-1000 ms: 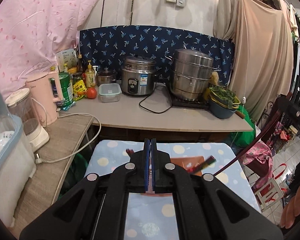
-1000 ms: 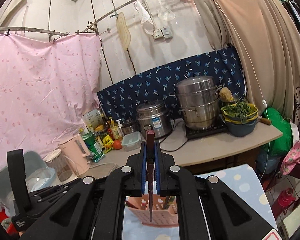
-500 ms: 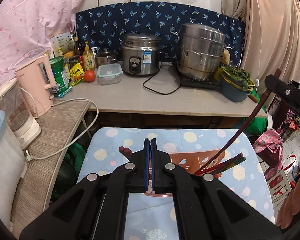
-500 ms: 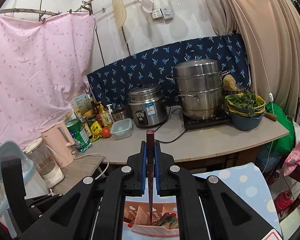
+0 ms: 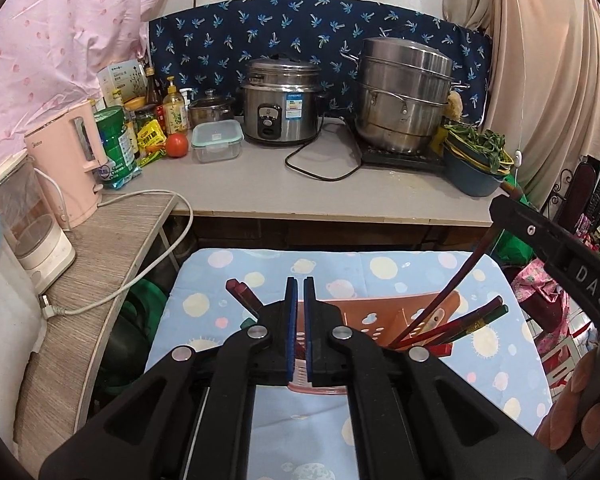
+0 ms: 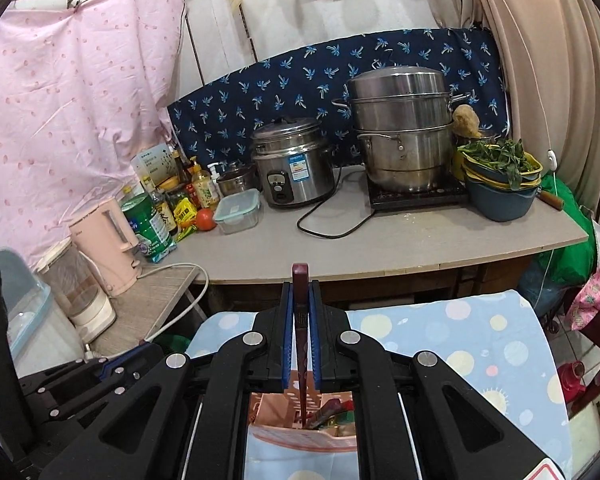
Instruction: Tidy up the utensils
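Right gripper (image 6: 301,344) jaws clenched on a dark chopstick (image 6: 300,316), held upright so its tip drops into the pink holder (image 5: 384,316) on the dotted counter. Left gripper (image 5: 299,328) jaws pinched together, apparently gripping the holder's rim to steady it.

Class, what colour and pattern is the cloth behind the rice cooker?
Navy cloth with small blue-and-white sprigs, clearest in the left wrist view.

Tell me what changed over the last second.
The right hand-held gripper lowered its dark red chopstick until the tip entered the pink utensil holder. The left hand-held gripper moved closer to the holder. The right stayed shut on the chopstick; the left stayed shut, empty.
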`<state>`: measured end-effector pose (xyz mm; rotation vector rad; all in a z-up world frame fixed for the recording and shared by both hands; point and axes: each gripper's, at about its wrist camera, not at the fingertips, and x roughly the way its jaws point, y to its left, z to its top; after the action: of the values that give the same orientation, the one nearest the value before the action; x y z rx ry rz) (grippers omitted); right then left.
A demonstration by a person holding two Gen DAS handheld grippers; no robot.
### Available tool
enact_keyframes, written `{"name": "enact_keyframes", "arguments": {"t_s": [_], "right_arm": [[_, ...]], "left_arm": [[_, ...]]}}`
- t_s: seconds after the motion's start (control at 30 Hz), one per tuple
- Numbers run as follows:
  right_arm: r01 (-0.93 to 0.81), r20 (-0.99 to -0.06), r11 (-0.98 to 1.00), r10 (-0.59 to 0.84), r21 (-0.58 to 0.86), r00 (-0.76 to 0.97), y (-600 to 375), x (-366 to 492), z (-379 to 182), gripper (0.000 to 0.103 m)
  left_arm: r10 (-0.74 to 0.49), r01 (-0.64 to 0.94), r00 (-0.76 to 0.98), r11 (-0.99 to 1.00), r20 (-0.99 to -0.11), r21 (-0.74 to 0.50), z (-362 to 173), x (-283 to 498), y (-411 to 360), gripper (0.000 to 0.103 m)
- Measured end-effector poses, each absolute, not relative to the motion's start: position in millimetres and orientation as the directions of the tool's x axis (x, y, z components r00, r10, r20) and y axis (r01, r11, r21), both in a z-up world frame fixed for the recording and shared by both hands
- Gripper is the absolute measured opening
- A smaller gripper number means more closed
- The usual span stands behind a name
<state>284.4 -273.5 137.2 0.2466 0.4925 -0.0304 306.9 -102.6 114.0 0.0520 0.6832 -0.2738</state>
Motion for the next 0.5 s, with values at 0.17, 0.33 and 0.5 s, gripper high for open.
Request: {"name": "enact_keyframes", "arguments": {"t_s": [0.17,0.33,0.5], "right_arm": [[0.092,-0.458,0.967,0.028,0.237,0.888,-277,275,141,0.025],[0.086,-0.451,0.967,0.032,0.238,0.892,-277,262,148,0.028],[0.073,-0.443,0.972,0.036,0.225,0.896,-272,244,154,0.032]], "left_arm": [[-0.233,0.254,0.756,0.966,-0.612,-0.054,119,300,-100,0.033],[-0.211,0.235,0.797,0.971,-0.565,-0.031,131,284,-99,0.051],[-0.209,0.234,0.809,0.972,-0.550,-0.024,139,269,-98,0.051]]}}
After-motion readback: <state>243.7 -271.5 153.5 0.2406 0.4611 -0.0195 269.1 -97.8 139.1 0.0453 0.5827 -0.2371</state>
